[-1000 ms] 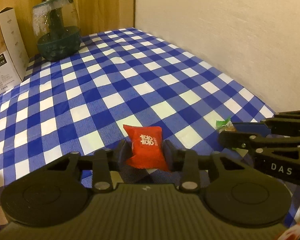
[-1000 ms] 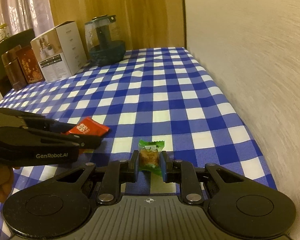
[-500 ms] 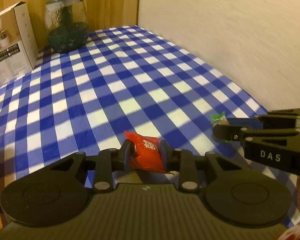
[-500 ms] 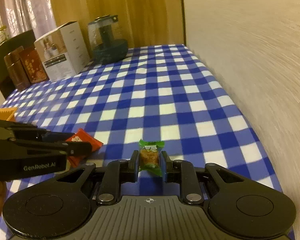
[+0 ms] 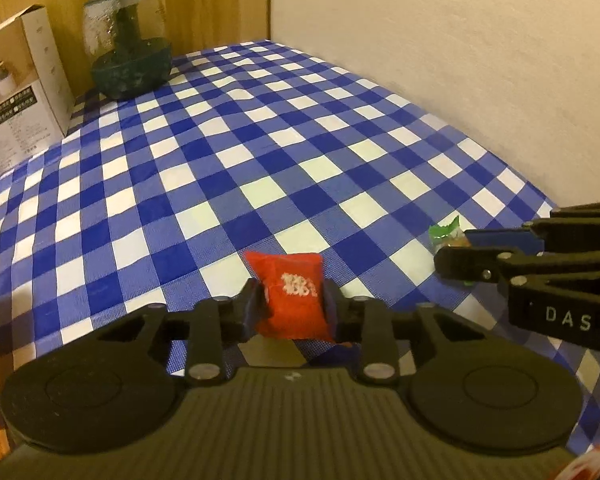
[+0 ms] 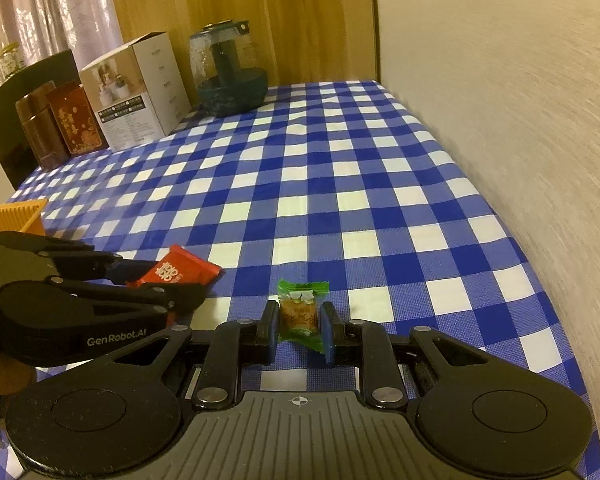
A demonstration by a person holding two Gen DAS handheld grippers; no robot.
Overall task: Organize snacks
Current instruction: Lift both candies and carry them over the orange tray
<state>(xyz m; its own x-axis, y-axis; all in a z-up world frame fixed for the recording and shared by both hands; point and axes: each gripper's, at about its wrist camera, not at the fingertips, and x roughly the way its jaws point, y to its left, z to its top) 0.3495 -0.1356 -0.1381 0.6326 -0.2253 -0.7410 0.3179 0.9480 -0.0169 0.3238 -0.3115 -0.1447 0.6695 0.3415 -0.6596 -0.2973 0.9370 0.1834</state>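
Right now both tongs are closed on snacks above the blue-and-white checked tablecloth (image 6: 340,184). The left gripper (image 5: 291,308) has its jaws drawn in tight against the two sides of a red packet (image 5: 294,294) with white lettering; the packet stands nearly upright between the pads, its top sticking out past the fingertips and its lower corner hanging below them. Seen from the right wrist, the same red packet (image 6: 180,270) juts forward out of the left tongs (image 6: 168,280), clear of the cloth.

The right gripper (image 6: 299,330) is fully shut on a small candy in a green wrapper (image 6: 301,312), pinched at its middle with the frilled green end poking up ahead of the fingertips. From the left wrist, that candy (image 5: 446,234) shows only as a green edge and a brown bit at the tips of the right tongs (image 5: 456,250), which lie just to the right of the left pair.

Far ahead of both tongs, at the back of the table, sit a dark green glass jug (image 6: 230,76) and, to its left, a white carton (image 6: 138,92). Further left stand two brown tins (image 6: 60,122). An orange slatted basket (image 6: 14,216) sits just behind the left tongs, at the left edge of the right wrist view. A plain wall (image 5: 460,60) runs along the right side.
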